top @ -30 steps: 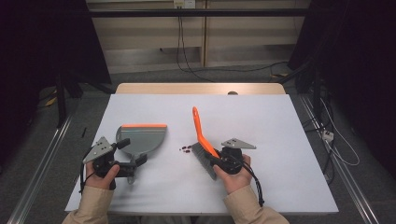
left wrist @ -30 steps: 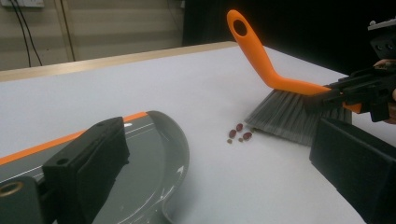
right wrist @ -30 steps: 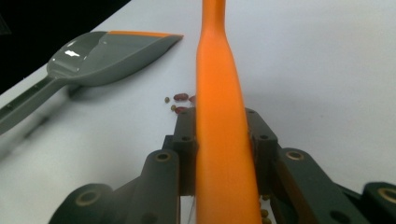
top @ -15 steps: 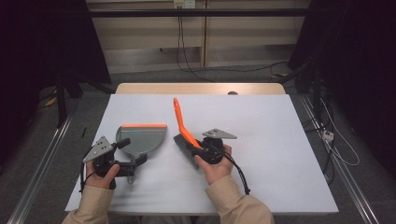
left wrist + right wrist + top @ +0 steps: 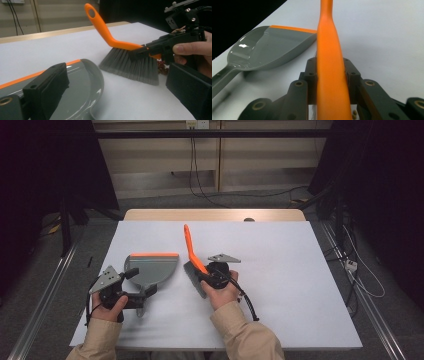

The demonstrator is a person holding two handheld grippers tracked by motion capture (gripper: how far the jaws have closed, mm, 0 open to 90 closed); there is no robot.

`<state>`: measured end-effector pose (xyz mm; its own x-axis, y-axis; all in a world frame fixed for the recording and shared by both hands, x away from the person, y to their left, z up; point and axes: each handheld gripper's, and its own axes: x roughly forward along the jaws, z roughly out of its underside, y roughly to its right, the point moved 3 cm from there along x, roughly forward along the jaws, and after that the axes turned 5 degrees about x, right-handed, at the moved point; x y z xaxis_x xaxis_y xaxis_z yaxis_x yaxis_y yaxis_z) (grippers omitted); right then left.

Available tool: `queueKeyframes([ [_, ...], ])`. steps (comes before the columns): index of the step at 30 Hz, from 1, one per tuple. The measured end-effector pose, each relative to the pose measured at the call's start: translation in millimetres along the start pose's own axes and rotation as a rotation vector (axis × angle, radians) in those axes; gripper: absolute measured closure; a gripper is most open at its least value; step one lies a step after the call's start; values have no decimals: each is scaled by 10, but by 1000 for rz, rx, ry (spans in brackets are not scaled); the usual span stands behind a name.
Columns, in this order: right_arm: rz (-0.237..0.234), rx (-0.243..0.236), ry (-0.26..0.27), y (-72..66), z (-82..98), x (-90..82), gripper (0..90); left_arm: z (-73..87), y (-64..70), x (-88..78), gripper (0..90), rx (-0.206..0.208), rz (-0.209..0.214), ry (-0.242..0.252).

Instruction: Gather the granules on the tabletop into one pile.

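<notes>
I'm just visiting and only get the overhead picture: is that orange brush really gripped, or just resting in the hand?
Observer: Gripped. The right gripper has its jaws pressed on the brush handle from both sides.
Operator: Anything there to sweep?
Observer: Yes. Small dark red bits lie on the table just behind the bristles.
Operator: And the dustpan?
Observer: It lies by one jaw of the left gripper, whose jaws stand wide apart around no part of the dustpan.

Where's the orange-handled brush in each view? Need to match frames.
High view: brush at table centre, handle angled up and away, clamped in the right hand-held gripper.
Left gripper view: upper centre to right, bristles on the table beside the dustpan.
Right gripper view: handle runs up the middle, between the jaws.
Shared landmark: grey dustpan with its orange edge.
</notes>
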<state>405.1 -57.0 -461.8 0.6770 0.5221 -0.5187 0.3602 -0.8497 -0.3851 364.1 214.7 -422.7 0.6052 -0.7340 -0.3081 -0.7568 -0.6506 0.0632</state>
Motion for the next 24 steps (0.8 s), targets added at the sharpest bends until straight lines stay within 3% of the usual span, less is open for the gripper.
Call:
queueKeyframes([
  [11,49,58,21,267,104,-310,707,-6,16,7,42,6,1,2],
  [24,89,98,33,450,186,-585,707,-16,42,14,42,14,8,-1],
])
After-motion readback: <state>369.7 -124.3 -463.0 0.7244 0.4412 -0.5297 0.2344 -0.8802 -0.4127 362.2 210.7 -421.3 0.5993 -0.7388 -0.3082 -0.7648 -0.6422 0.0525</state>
